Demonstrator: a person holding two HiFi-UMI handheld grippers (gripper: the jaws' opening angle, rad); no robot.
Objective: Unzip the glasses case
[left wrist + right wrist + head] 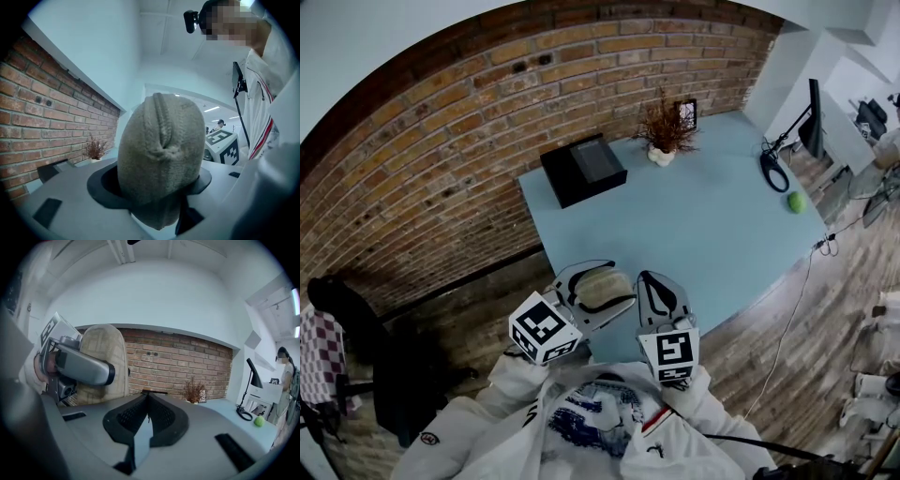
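Both grippers are held close in front of the person's chest, at 6 o'clock in the head view, above the near edge of the desk [712, 225] and pointing roughly level out over it. The left gripper [598, 279] is clamped on the glasses case [607, 292]. This beige, woven case stands on end between the pads, with its seam running up the side that faces the left gripper's camera. The right gripper [659, 281] sits just beside it at 3 o'clock, with its jaws pressed together and nothing between them. Its tips are near the case but apart from it. From the right gripper view the case and the left gripper's jaw show at 10 o'clock.

The desk's near edge runs under the grippers and its right-hand corner falls away at 4 o'clock toward the wooden floor [806, 309]. The middle of the desk is bare. A black box [582, 169] lies at 11 o'clock near the brick wall [441, 141], and a dried plant [666, 131] stands at 12 o'clock with a small frame just beside it. A green ball [796, 201] and a black lamp base [773, 171] sit at 2 o'clock by the far right edge. A dark chair [356, 319] stands at 9 o'clock, well apart from the desk.
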